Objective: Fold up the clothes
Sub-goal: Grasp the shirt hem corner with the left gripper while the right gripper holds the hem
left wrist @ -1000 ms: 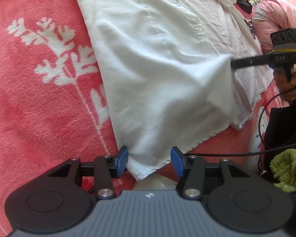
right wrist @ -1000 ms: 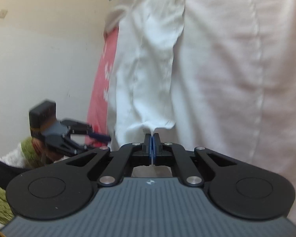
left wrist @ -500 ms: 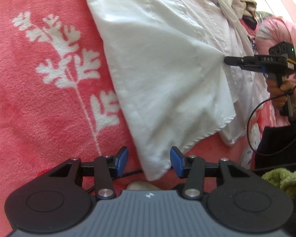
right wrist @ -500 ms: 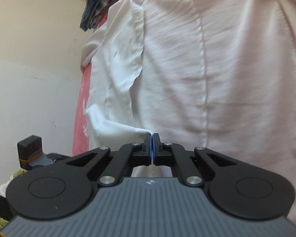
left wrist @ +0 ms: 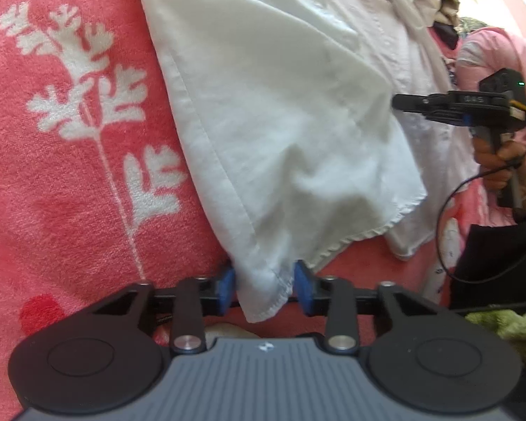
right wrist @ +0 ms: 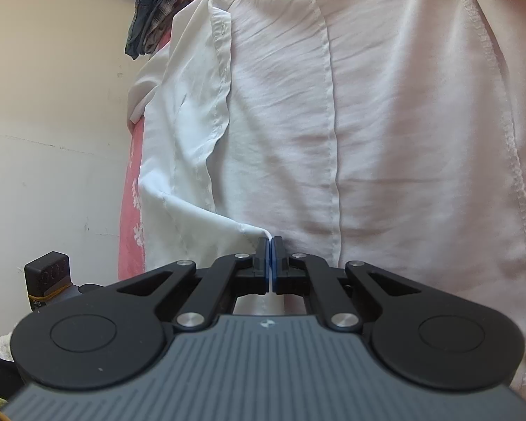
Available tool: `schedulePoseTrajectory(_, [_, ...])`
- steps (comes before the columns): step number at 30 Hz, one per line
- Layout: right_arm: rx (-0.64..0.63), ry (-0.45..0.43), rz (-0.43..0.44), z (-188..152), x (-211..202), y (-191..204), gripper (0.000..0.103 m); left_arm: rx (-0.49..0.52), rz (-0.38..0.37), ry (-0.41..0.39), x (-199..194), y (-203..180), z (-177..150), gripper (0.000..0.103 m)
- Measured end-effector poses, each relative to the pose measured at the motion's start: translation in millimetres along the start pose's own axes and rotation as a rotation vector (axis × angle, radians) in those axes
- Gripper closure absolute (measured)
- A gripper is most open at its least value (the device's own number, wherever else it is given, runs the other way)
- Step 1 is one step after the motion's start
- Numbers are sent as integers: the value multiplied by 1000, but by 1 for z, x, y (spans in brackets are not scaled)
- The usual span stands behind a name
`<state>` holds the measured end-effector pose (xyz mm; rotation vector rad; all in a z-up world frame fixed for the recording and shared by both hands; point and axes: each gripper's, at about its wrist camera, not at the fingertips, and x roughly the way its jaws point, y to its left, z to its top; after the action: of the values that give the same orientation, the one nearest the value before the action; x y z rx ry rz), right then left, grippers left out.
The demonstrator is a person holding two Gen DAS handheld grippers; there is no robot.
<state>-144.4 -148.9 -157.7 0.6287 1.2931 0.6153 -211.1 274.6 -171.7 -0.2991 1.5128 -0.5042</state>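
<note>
A white shirt lies spread on a red blanket with a white leaf print. Its near hem corner sits between the blue pads of my left gripper. The jaws are closing, and both pads touch the cloth. My right gripper is shut on a raised fold of the same shirt. In the left wrist view the right gripper pinches the shirt's right side, with a hand on its handle.
A pink garment and other clothes lie at the far right. A green towel is at the lower right and a black cable hangs from the right gripper. Dark checked clothes hang near a cream wall.
My left jaws have narrowed around the shirt's hem corner, which now reaches further in between the pads. The right gripper has carried its fold a little sideways across the shirt and stays shut.
</note>
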Motion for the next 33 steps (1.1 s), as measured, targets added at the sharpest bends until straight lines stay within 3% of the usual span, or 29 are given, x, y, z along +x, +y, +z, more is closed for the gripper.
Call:
schedulePoseTrajectory(2, [-16, -3, -7, 0, 0, 2, 103, 5, 34, -9, 1, -5, -1, 101])
schedulePoseTrajectory(9, [-54, 8, -17, 0, -1, 10, 102, 132, 112, -55, -35, -33, -13, 102])
schedulePoseTrajectory(15, [-108, 57, 18, -6, 11, 31, 102, 73, 181, 20, -64, -18, -14, 102])
schedulePoseTrajectory(21, [-236, 78, -66, -12, 32, 44, 102, 48, 197, 122, -40, -3, -8, 102])
schedulePoseTrajectory(26, [-298, 80, -106, -11, 32, 46, 103, 113, 210, 170, -20, -11, -10, 101])
schedulePoseTrajectory(33, [-363, 208, -136, -15, 30, 51, 103, 163, 239, 184, -15, -19, -7, 98])
